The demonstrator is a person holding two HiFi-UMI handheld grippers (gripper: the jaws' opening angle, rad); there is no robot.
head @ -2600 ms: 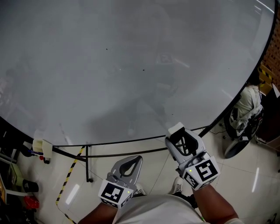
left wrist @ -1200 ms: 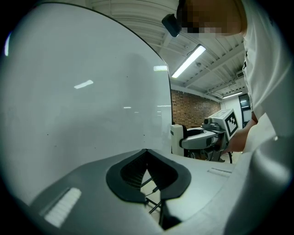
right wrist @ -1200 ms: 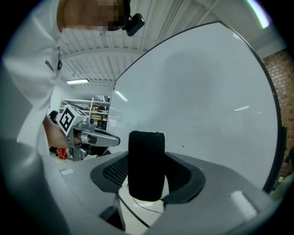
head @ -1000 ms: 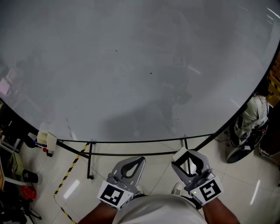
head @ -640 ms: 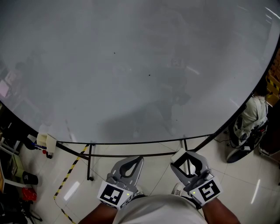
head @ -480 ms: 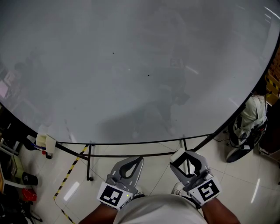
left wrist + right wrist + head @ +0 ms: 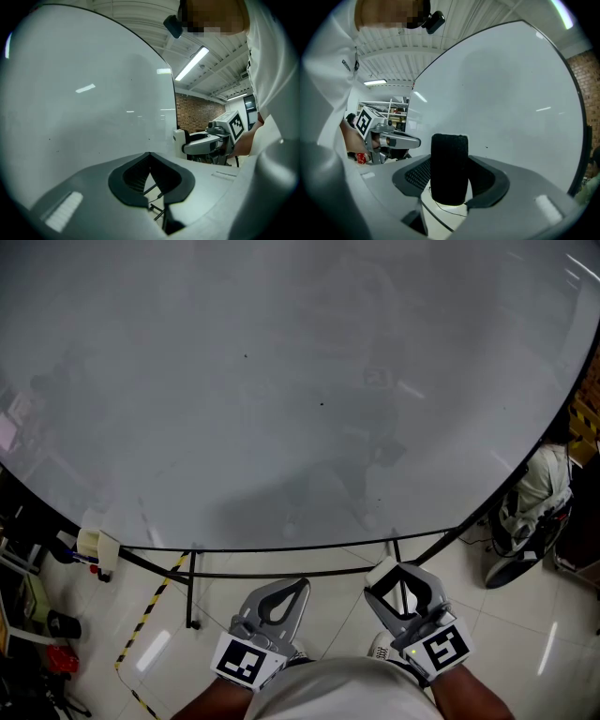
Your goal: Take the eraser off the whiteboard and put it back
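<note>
two tongs sit low in front of the whiteboard, both close to our body and apart from its face. the right tongs are clamped on the eraser. their jaws stand wide around it, with its dark felt upright in the right gripper view and its white body poking past the tips in the head view. the left tongs are closed with nothing between them, held near the right ones. so the eraser is off the board, just under its lower edge in the head view, and we judge the step in hand to be putting it back. to do that well we should carry it forward level and meet the board with the eraser's flat face square to it, not on a corner. we should press lightly, since the board stands on a thin black frame and may rock. we open the jaws only once it sits flush, then draw straight back so we don't drag it off
</note>
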